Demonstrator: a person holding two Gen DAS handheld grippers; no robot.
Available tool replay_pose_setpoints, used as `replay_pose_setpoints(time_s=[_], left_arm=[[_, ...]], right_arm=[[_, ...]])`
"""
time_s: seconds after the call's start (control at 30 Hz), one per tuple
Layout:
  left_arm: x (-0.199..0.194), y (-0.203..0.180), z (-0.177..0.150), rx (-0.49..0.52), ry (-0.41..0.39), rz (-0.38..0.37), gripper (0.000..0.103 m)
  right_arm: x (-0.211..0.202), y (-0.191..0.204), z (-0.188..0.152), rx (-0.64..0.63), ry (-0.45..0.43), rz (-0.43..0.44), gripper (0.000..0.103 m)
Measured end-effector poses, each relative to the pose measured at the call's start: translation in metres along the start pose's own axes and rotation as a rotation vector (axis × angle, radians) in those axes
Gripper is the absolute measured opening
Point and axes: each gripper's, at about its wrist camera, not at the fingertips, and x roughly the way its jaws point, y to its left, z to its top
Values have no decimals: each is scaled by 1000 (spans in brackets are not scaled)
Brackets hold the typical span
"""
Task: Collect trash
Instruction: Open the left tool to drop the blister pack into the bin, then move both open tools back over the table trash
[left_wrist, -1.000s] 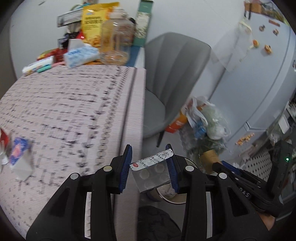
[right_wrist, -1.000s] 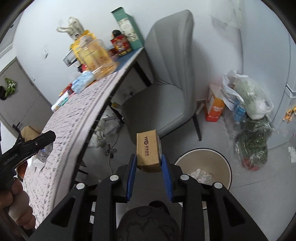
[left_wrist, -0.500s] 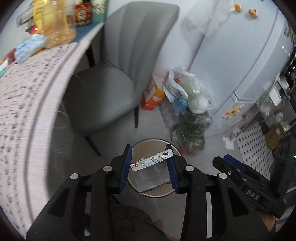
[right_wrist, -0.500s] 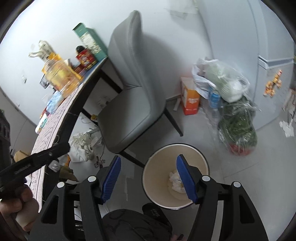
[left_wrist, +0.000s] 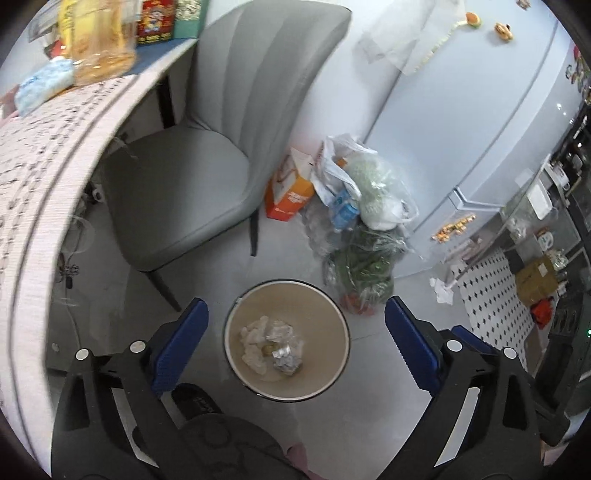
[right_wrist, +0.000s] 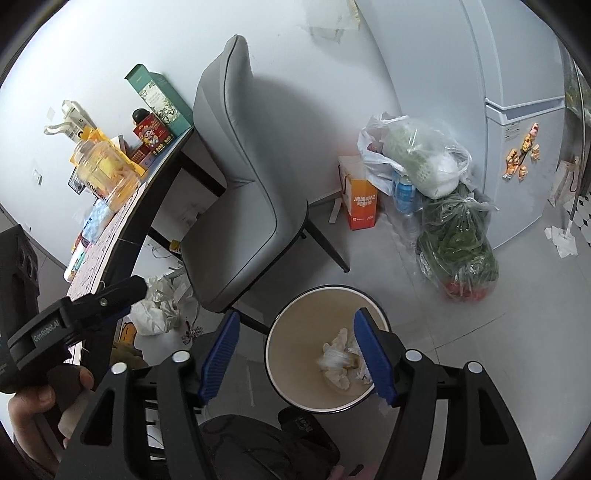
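Observation:
A round beige trash bin stands on the grey floor below both grippers; it also shows in the right wrist view. Crumpled white paper and a foil wrapper lie inside it. My left gripper is open wide and empty, directly above the bin. My right gripper is open and empty above the bin's left rim. A blurred pale piece shows inside the bin in the right wrist view.
A grey chair stands beside the bin, next to the cloth-covered table with snacks and a jar. Plastic bags of vegetables and an orange box sit by the fridge. The other handheld gripper shows at left.
Both grippers moved from the table to above the bin. The right let go of the cardboard box, then the left opened and let go of the clear blister pack.

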Motion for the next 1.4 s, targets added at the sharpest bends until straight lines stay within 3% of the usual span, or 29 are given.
replay_pose_setpoints(time_s=[0.1, 0.37, 0.53, 1.0, 1.4], left_arm=[[-12, 13, 1, -21, -20, 19, 96], [-70, 53, -2, -83, -123, 52, 97], [-106, 82, -9, -144, -179, 49, 97], [-198, 171, -45, -278, -318, 128, 97], [-247, 237, -84, -392, -385, 187, 97]], right_arm=[[1, 15, -2, -22, -8, -2, 80], [-13, 69, 4, -105, -52, -9, 95], [-27, 111, 3, -159, -82, 26, 95], [-49, 236, -30, -341, -100, 122, 95], [-47, 307, -59, -456, -60, 192, 95]])
